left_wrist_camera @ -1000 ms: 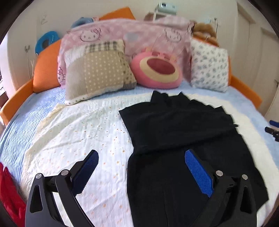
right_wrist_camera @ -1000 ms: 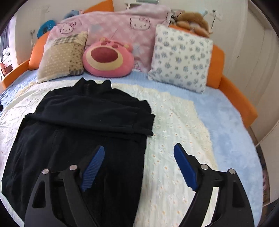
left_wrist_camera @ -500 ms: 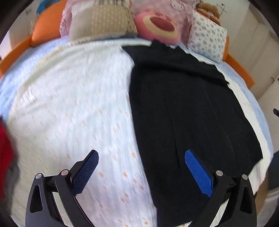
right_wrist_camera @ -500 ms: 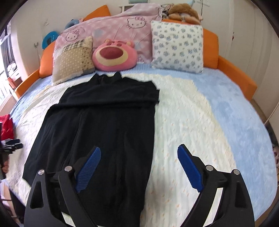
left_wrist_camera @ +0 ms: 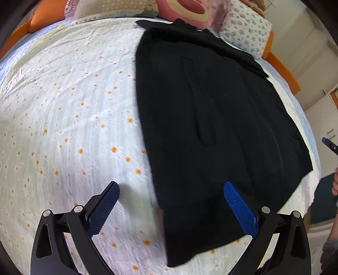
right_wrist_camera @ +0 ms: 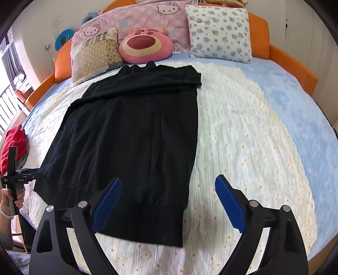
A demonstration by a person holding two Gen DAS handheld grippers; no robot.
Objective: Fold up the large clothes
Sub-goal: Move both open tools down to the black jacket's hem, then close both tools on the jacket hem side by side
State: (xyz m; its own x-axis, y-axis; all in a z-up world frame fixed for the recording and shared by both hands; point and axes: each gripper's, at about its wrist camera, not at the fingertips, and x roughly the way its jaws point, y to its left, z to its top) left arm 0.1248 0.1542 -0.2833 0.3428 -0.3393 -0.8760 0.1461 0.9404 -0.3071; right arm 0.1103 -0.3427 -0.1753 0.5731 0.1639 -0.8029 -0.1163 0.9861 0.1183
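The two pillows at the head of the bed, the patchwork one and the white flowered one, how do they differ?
The patchwork pillow is beige with polka dots and a plaid patch; the flowered pillow is white with small grey-blue sprigs. The patchwork pillow sits left of the pink bear cushion, the flowered pillow to its right. The flowered pillow stands more upright, while the patchwork one slumps back. Both lean against the pink cartoon-cat bedding.
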